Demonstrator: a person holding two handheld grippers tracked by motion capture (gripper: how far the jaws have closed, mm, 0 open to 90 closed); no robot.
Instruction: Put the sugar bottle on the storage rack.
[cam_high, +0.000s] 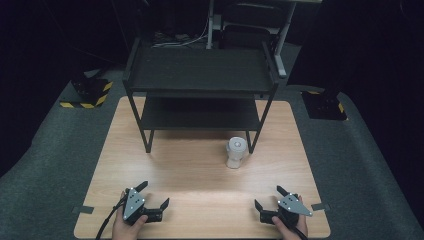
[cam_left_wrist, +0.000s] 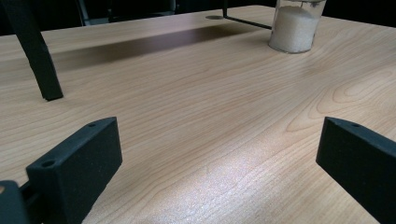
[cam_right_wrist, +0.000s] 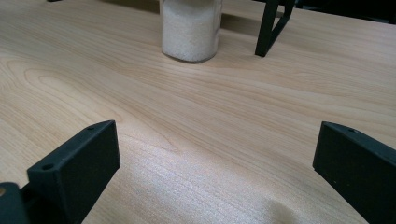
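A clear jar (cam_high: 235, 153) with a pale lid, filled with white grains, stands on the wooden table (cam_high: 200, 165) just left of the black rack's front right leg. The same jar (cam_left_wrist: 295, 27) sits far right ahead of my left jaws, and the jar (cam_right_wrist: 190, 29) stands straight ahead of my right jaws. My left gripper (cam_high: 153, 194) rests near the front left edge, open, nothing between its jaws. My right gripper (cam_high: 269, 198) rests near the front right edge, open and empty too. A hand holds each from below.
A black two-shelf rack (cam_high: 200, 85) stands on the back half of the table, both shelves bare. Its front left leg (cam_left_wrist: 37, 56) and front right leg (cam_right_wrist: 271, 28) rise ahead of the jaws. Dark tape tabs (cam_high: 82, 209) mark the table's front corners. Grey carpet surrounds the table.
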